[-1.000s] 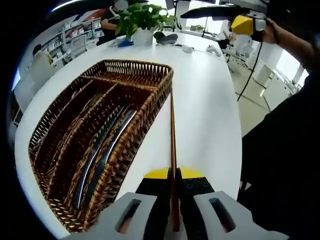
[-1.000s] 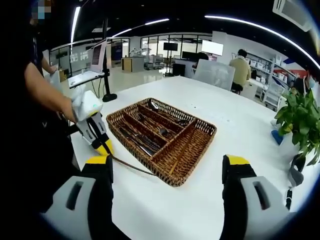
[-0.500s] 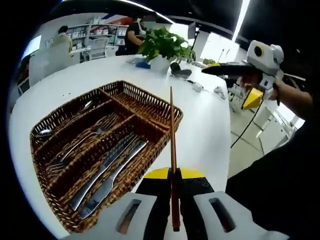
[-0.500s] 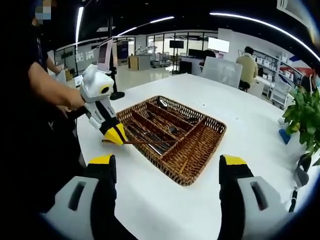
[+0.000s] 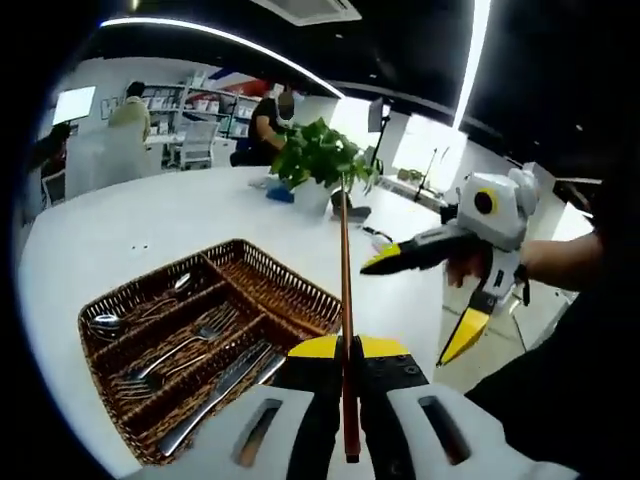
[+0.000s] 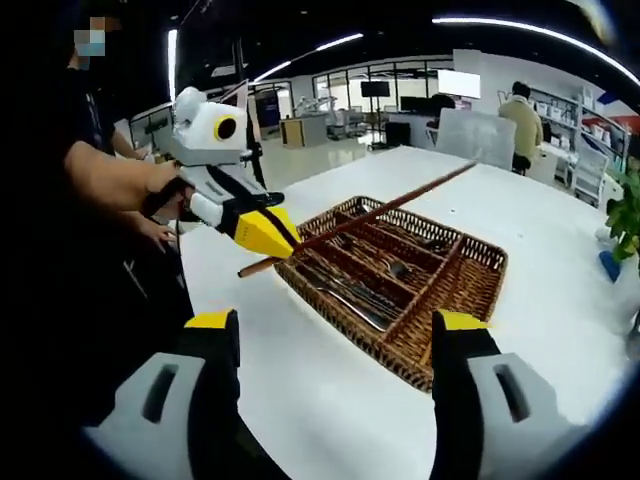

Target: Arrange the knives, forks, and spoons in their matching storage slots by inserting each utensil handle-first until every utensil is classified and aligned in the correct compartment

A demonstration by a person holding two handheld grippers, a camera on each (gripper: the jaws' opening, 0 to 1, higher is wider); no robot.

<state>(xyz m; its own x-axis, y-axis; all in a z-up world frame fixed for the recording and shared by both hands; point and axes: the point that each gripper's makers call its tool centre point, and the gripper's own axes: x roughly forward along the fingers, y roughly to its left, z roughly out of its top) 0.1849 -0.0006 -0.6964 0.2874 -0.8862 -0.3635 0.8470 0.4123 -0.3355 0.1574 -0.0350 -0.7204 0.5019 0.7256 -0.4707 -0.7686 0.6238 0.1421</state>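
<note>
Both tongs look the same build: light grey moulded bodies with slotted cut-outs, black jaws, yellow tips. The left tongs (image 5: 350,400) show a yellow patch between black pads; the right tongs (image 6: 335,340) have yellow caps at 12 o'clock on each jaw. The person's top looks dark, maybe black, short-sleeved I think.

left gripper view looks along its jaws, close over the basket (image 5: 200,340), facing the plant (image 5: 318,160). right gripper view faces the basket (image 6: 400,280) from further back; both share basket and table (image 6: 330,400).
</note>
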